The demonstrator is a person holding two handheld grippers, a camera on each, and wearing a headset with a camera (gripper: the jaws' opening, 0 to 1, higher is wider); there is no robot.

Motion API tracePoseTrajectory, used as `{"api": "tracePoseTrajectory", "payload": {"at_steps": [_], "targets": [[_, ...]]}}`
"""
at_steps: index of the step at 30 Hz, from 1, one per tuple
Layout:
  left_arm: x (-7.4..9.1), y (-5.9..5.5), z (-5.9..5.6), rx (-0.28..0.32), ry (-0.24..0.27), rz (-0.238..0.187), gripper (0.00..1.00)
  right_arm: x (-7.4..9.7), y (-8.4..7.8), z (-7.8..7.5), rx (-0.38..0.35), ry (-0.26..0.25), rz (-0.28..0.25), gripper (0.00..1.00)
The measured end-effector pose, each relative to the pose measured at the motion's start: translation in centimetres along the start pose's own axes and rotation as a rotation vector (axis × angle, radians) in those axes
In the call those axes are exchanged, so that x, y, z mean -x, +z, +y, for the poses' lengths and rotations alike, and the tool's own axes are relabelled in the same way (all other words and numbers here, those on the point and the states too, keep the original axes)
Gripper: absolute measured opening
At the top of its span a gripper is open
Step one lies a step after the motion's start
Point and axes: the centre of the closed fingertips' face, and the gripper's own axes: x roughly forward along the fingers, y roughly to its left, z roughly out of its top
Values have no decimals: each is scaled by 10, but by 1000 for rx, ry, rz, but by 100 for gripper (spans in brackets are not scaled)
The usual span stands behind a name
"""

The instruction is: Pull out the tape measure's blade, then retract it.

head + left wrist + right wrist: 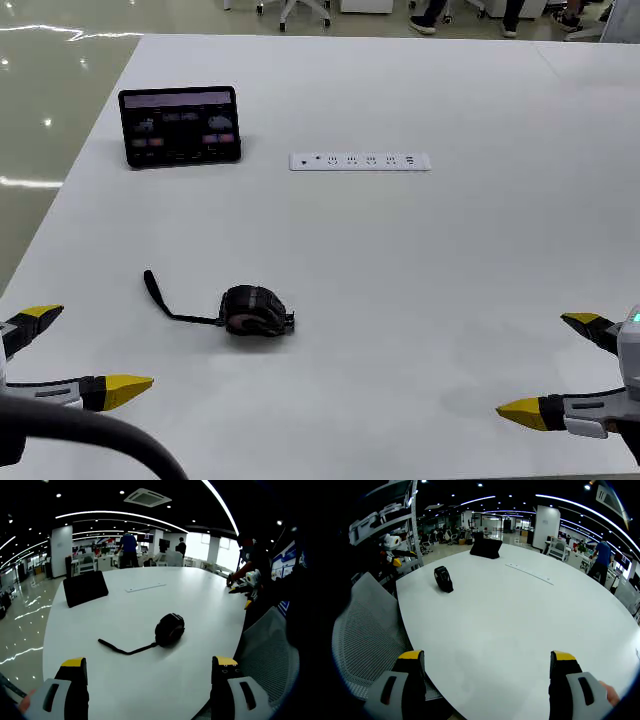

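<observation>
1. White table (420, 260), head view. Black tape measure (255, 311) lying left of centre, toward the near edge, wrist strap (165, 300) trailing off to its left. Blade tucked inside the case; no pull begun, by the look of it.
2. Left gripper (95, 348) low in bottom-left corner, yellow-tipped jaws spread wide, holding nothing, short of the tape measure.
3. Right gripper (542, 365) at bottom-right, jaws likewise wide & empty, well apart from the tape measure.
4. Further back: dark tablet (180, 125) propped up, white pwr strip (360, 161) flat to its right. Both well clear of the work area.
5. Step in hand, prob.: reach in & pin the case. Bring left gripper over the round body, close across its flat sides, not on the strap.
6. Then right gripper to the hook end (290, 320), seemingly facing right in head view. Pinch the small tab squarely, else likely slip.
7. Pull straight & level along the table w/ case held firm. Ease back slowly on retract to avoid whip.
</observation>
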Motion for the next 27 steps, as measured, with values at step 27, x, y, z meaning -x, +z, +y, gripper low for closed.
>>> {"api": "tracePoseTrajectory", "payload": {"at_steps": [27], "targets": [[-16,18,-10,-80,-76,-29,100,-4,12,-3,44,6,-15,100]]}}
